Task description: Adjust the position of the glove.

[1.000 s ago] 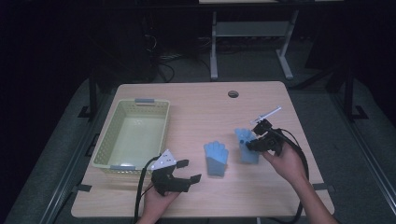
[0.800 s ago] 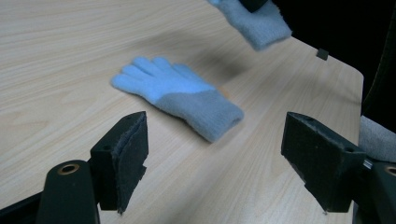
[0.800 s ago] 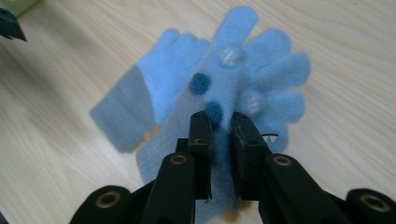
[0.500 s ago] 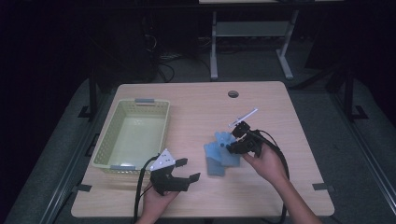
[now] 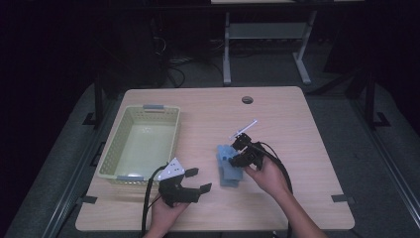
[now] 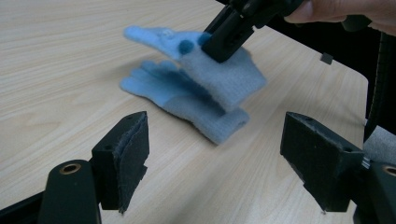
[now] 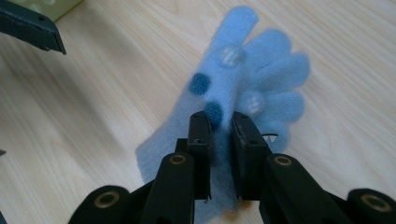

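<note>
Since a second ago, the right gripper (image 5: 241,154) has carried its blue glove (image 6: 219,77) from out on the right side of the table (image 5: 297,129) across to the other glove (image 6: 187,105), which lies flat near the middle, so the pair now overlaps. From the right gripper view you can see the jaws pinched tight on the held glove's fabric around the cuff, with the glove's fingers dangling past them over the wood. In the left gripper view that glove hangs a bit above the flat one, its lower edge draped onto it, so it's lifted rather than set down.

Meanwhile the left gripper (image 5: 194,181) hasn't budged. It sits at the near edge of the table, just beside the front corner of the yellow-green basket (image 5: 111,158), jaws spread wide with nothing between them, pointed at the gloves.

My read: this looks like stacking or pairing the gloves up, maybe before they go in the basket, which looks empty so far. Stacking seems nearly there; letting go comes next. Only risk I see is the fuzzy fabric clinging to the pads and dragging the pile.
</note>
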Demonstrator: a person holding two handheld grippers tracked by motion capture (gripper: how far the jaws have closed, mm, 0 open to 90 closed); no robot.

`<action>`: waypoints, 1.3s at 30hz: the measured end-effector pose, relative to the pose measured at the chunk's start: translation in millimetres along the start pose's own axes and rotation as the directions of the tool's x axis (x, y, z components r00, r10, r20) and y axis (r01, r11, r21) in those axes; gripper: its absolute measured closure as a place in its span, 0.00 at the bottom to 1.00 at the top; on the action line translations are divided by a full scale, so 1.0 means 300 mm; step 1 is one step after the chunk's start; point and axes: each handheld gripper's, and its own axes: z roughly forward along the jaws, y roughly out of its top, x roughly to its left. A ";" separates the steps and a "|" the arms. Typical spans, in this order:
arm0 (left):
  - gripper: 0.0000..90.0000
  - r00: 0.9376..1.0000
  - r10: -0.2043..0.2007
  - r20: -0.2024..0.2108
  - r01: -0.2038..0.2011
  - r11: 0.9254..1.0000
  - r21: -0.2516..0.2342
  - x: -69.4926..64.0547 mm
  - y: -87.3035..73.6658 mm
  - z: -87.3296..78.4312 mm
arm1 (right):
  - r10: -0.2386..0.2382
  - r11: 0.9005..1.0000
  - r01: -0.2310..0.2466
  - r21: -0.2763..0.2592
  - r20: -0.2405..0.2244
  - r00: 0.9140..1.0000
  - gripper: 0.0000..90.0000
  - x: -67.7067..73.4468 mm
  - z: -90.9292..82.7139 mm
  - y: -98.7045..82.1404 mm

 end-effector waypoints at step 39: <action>0.27 1.000 0.005 0.012 -0.004 1.000 -0.010 -0.007 0.002 -0.002 | 0.046 0.998 -0.047 -0.037 -0.038 0.998 0.87 0.010 0.092 -0.009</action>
